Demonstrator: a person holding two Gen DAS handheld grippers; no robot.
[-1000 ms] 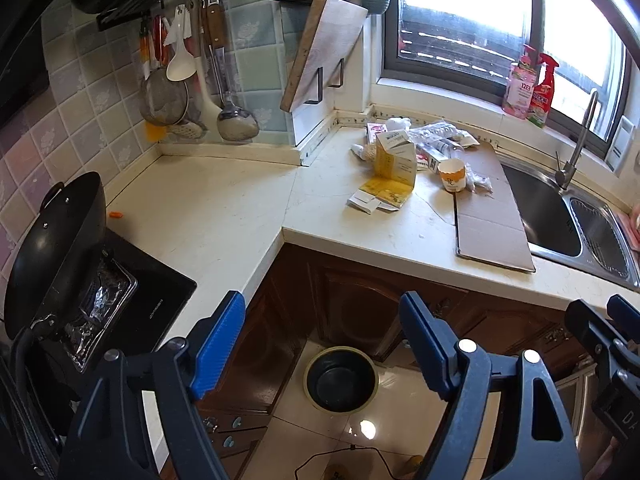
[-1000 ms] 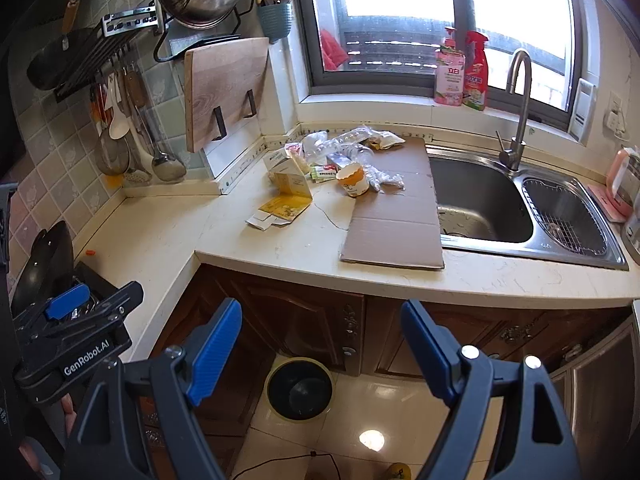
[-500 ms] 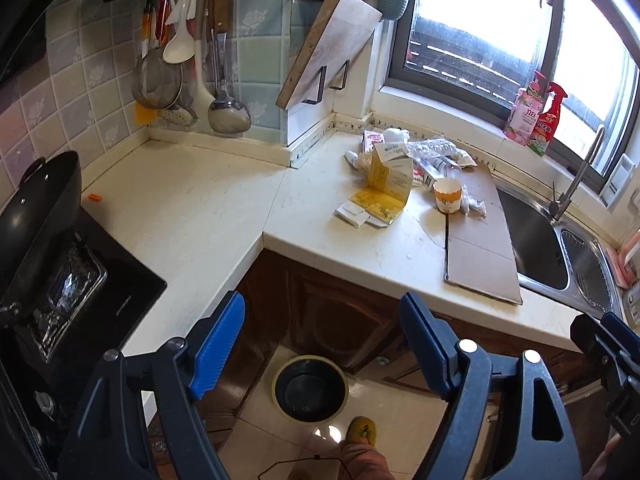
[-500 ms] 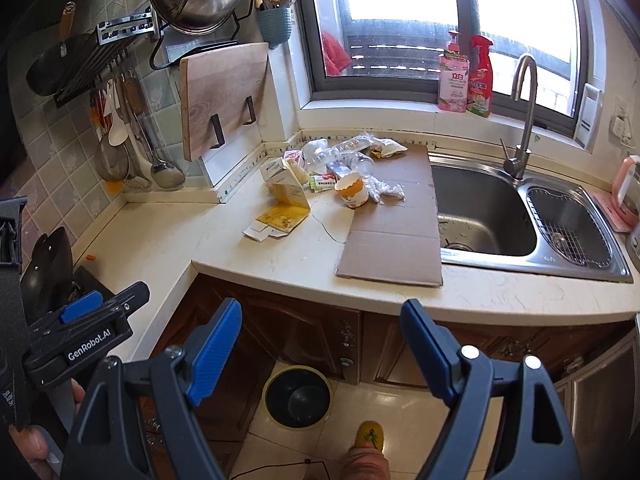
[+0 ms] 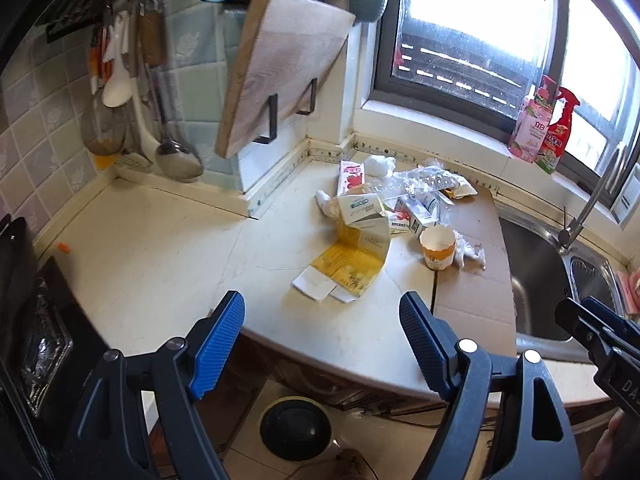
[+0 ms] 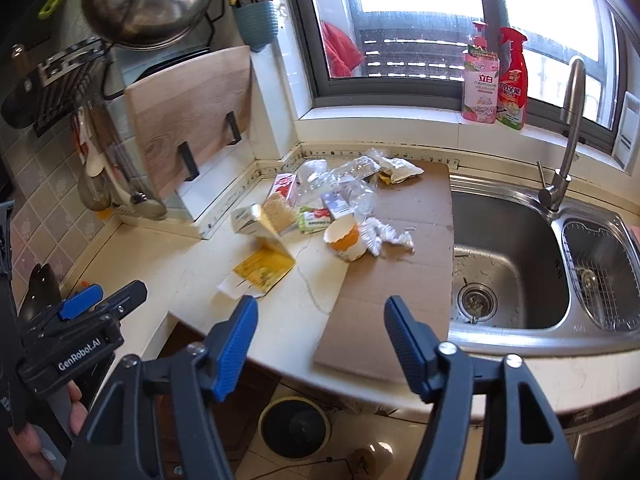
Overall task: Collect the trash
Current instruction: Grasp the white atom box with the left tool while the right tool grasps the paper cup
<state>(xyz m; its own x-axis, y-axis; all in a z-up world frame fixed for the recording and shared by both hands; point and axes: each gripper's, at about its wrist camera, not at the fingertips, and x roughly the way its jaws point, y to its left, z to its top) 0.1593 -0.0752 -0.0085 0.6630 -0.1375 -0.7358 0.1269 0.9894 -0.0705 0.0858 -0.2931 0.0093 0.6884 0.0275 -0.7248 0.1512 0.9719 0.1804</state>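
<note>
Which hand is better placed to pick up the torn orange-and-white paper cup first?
Probably the right gripper: the torn orange-and-white paper cup lies almost straight ahead of its empty, closing jaws. From the left gripper, it sits off toward the right.

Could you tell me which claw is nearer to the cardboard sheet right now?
Right. The right claw, empty, jaws closing, hangs over the cardboard sheet's near end. The left claw, open, sits off its left side, nearer the yellow carton.

Both wrist views downward, sharing countertop (image 5: 168, 248)
</note>
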